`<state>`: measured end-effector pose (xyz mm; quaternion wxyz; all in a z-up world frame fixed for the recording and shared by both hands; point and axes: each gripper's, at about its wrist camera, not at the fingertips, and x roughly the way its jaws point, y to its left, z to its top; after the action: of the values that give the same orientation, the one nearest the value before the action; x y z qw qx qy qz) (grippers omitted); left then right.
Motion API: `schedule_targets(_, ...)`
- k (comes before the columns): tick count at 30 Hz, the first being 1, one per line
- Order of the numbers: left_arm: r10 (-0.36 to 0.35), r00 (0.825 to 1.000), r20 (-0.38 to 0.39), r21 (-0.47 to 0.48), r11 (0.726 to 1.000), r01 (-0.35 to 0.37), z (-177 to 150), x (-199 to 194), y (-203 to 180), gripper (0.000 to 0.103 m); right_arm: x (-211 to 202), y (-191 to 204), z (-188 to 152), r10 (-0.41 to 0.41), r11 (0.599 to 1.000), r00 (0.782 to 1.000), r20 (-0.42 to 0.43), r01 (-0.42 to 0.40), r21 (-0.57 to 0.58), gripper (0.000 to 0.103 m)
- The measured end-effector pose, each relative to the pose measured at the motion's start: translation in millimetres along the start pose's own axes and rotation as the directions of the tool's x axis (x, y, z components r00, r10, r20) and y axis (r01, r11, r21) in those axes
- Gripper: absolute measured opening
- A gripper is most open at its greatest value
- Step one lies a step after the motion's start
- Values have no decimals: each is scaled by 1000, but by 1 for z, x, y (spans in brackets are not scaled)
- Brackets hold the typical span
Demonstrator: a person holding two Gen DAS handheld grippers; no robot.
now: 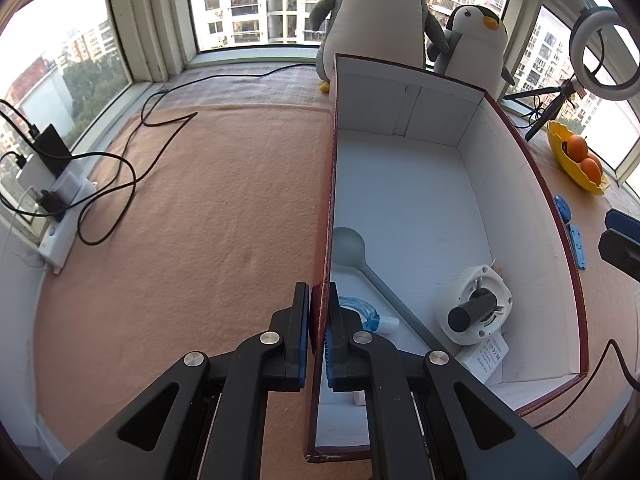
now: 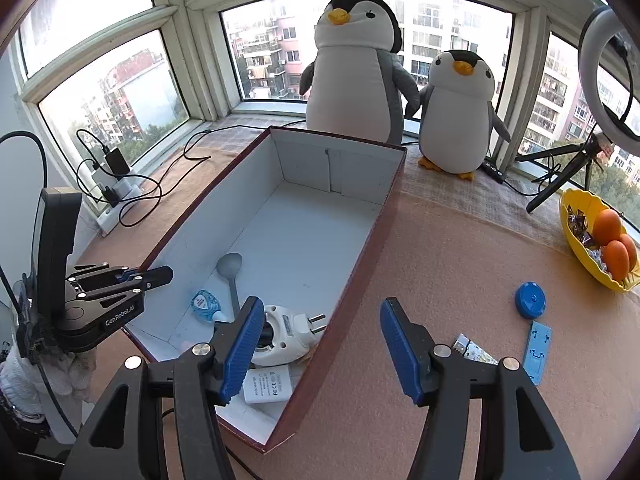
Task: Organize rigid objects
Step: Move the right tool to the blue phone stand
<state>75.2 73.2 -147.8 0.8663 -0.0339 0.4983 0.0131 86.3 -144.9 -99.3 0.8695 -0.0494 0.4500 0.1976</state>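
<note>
A dark red box with a white inside (image 2: 362, 264) stands on the tan cloth. In it lie a grey spoon (image 2: 230, 266), a blue and white tape dispenser (image 2: 205, 304), a white plug-in device (image 2: 288, 332) and a white adapter (image 2: 266, 386). My left gripper (image 1: 319, 336) is shut on the box's left wall (image 1: 326, 208), one pad on each side. My right gripper (image 2: 320, 312) hangs open above the box's near right wall with nothing between its pads. On the cloth to the right lie a blue round disc (image 2: 531, 299), a blue flat strip (image 2: 538, 350) and a patterned packet (image 2: 472, 350).
Two plush penguins (image 2: 356, 72) (image 2: 456, 116) stand behind the box by the window. A yellow bowl with oranges (image 2: 576, 208) and a ring light on a tripod (image 2: 560, 176) are at the right. A power strip with cables (image 2: 116, 196) lies at the left.
</note>
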Motion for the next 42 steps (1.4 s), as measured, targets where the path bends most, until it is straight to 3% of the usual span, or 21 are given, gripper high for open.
schedule_targets(9, 11, 1000, -6, -3, 1000, -11, 0, -1, -1, 5, -6, -57, -12, -69, 992, 998, -5, 70, 104, 59)
schedule_targets(17, 24, 1000, -14, -3, 1000, -25, 1, -1, -3, 5, -6, -130, -29, -152, 961, 987, -55, 160, 224, 59)
schedule_targets(26, 35, 999, -32, -19, 999, -35, 1, -1, -3, 5, 22, -212, -53, -119, 895, 979, -167, 179, 409, 59)
schedule_targets(30, 36, 999, -39, -25, 999, -37, 0, -1, -3, 7, 32, -229, -58, -112, 883, 975, -191, 186, 432, 59)
schedule_targets(33, 30, 998, -49, -32, 999, -32, -1, 0, -4, 17, 39, -235, -58, -113, 883, 972, -204, 192, 429, 59)
schedule_targets(42, 49, 998, -49, -39, 998, -51, -2, -2, -5, 17, 65, -242, -52, -119, 897, 961, -250, 212, 388, 57)
